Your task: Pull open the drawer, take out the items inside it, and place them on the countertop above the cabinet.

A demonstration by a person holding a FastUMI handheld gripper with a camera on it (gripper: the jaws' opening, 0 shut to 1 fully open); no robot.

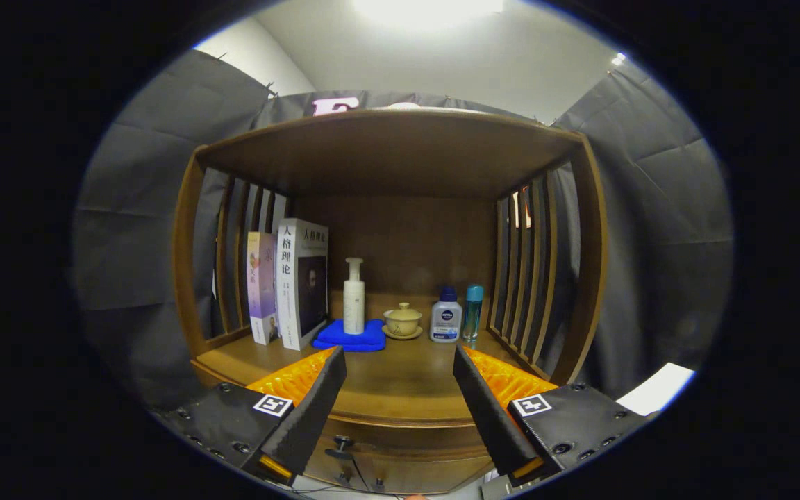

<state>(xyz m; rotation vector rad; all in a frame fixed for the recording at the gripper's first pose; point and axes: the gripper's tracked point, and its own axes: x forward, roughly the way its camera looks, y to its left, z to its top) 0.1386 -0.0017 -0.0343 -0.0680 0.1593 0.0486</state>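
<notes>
Gripper (398,361) open, empty; drawer (400,462) shut, long axis crosswise, knob (342,442) facing gripper.

book (301,281) spine reads 人格理论; small bottle (446,317) label reads nivea; square coded markers on the gripper (398,361) fingers

The hand-held two-finger gripper (398,353) has two long wedge-shaped fingers (310,410) with finely grained, foam-like inner faces, standing wide apart with nothing between them. The outer side of each finger is glossy and ribbed in a faceted pattern. Behind each finger sits a flat matte black housing plate (580,417) with a speckled surface, fastened by small round dark screws (562,448) along its edges. At the root of each finger, on the plate, is a square black-and-white coded marker (273,405).
</notes>
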